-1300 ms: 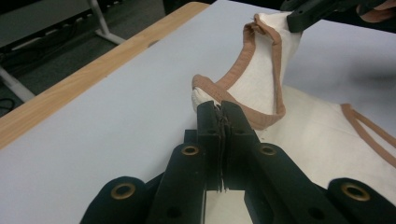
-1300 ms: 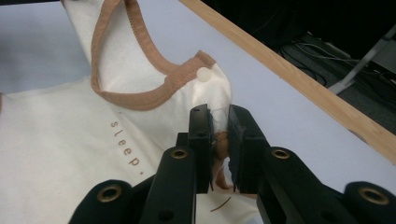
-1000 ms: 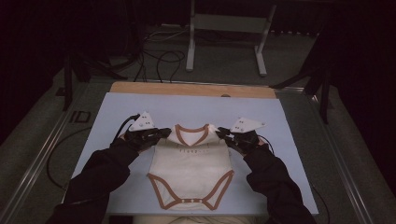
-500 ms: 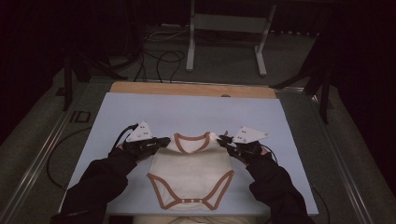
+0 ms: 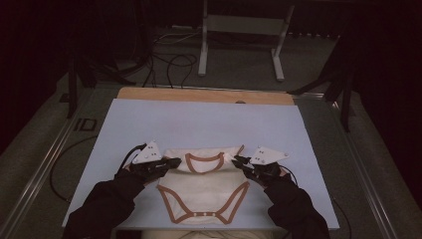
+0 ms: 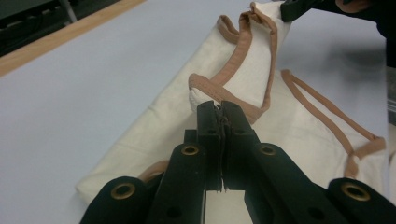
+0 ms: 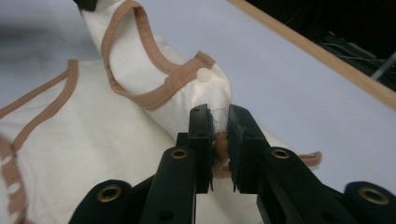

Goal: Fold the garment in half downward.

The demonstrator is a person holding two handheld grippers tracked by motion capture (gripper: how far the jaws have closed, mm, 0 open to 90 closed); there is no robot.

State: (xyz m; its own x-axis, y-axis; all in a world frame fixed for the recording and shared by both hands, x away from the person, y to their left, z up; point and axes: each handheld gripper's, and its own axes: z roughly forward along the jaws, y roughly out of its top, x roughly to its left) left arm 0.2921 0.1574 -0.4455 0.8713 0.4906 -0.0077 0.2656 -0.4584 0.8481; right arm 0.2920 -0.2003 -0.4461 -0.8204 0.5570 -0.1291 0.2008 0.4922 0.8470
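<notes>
The cream bodysuit (image 5: 203, 191) is lying at the near edge of the blue mat (image 5: 149, 124), its shoulders pinched by the left gripper (image 5: 175, 162) and right gripper (image 5: 237, 160). A fold of the top towards the snaps seems under way; next, both shoulders must be laid down evenly before release.

My left hand-held gripper (image 5: 171, 162) and right hand-held gripper (image 5: 238, 160) now sit nearer me, dragging the bodysuit's (image 5: 204, 191) shoulders back over its body.

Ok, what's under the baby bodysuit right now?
The baby bodysuit lies on the pale blue board, with a wooden strip along the board's far edge. Whatever sits directly beneath the cloth is covered. Its near edge hides part of the board's front.
</notes>
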